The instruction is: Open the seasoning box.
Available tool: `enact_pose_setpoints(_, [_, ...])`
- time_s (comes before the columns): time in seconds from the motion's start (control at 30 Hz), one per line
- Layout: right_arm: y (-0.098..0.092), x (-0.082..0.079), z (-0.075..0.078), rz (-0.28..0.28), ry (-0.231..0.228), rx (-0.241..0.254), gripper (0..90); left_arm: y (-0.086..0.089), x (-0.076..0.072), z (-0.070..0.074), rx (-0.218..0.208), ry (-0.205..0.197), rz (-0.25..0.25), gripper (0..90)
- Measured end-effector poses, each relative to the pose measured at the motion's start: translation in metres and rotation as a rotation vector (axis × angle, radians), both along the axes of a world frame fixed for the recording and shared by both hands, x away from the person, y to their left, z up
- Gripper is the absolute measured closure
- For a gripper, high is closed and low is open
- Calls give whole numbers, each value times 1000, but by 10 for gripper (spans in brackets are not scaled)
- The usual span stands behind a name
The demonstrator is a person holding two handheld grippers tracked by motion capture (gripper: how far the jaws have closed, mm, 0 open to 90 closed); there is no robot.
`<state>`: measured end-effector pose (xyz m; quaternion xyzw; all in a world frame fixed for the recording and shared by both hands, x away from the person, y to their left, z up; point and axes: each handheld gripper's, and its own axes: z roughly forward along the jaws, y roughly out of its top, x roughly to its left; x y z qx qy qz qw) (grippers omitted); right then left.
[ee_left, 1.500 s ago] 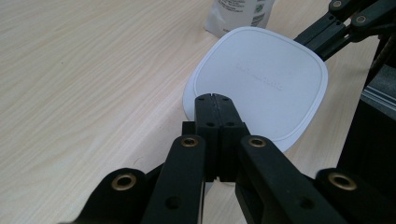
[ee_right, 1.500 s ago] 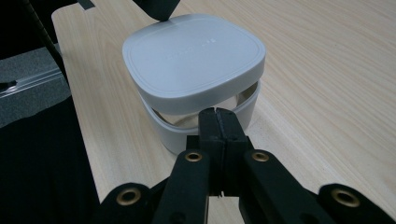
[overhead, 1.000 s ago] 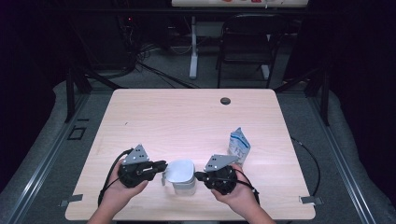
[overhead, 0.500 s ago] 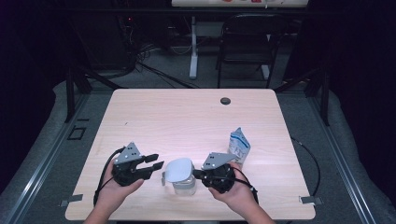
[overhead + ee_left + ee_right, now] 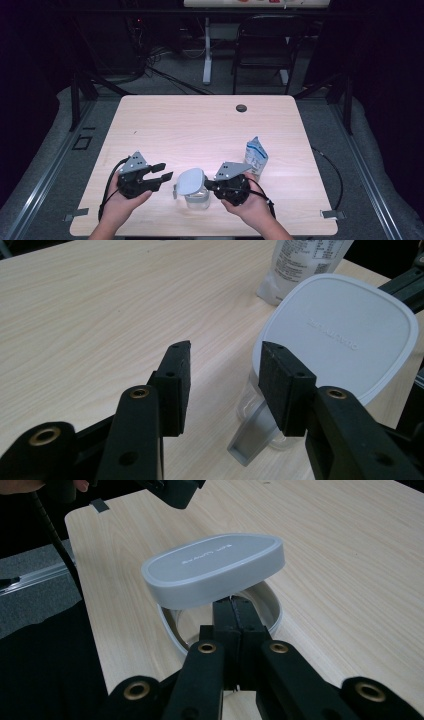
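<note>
1. A clear container (image 5: 196, 196) with a grey-white lid (image 5: 191, 181) stood near the front edge of the counter (image 5: 200, 130), between your two hands.
2. Your right hand-held gripper (image 5: 209, 186) was clenched on the container's rim. In the right gripper view its jaws met on the wall just under the tilted lid (image 5: 215, 567).
3. Your left hand-held gripper (image 5: 164, 171) was released, its jaws having just been opening, with nothing between its pads.
4. The relation that mattered: the container lay just to the right of the left hand-held gripper, near but apart. Its jaws pointed across the counter toward it. The left hand was the free one and the nearer to the latch side.
5. The left gripper view showed a grey latch tab (image 5: 252, 432) hanging down the container's near side, below the lid (image 5: 345, 332). The high view hardly resolved it.
6. A white-and-blue pouch (image 5: 256, 158) stood behind your right hand.
</note>
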<state>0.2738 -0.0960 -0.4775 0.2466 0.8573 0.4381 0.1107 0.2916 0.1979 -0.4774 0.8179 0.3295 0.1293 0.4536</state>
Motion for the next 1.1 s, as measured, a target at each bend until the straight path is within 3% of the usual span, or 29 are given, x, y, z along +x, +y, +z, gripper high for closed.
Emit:
enact_pose_setpoints(0.2, [2,0,2,0,-3,11,899,0,2,-3,27,-4,21,560])
enact_pose_setpoints(0.57, [5,0,7,5,-11,24,889,2,3,-3,24,-38,29,499])
enact_pose_setpoints(1.1, [12,1,10,16,-19,29,884,9,5,-2,35,-29,58,478])
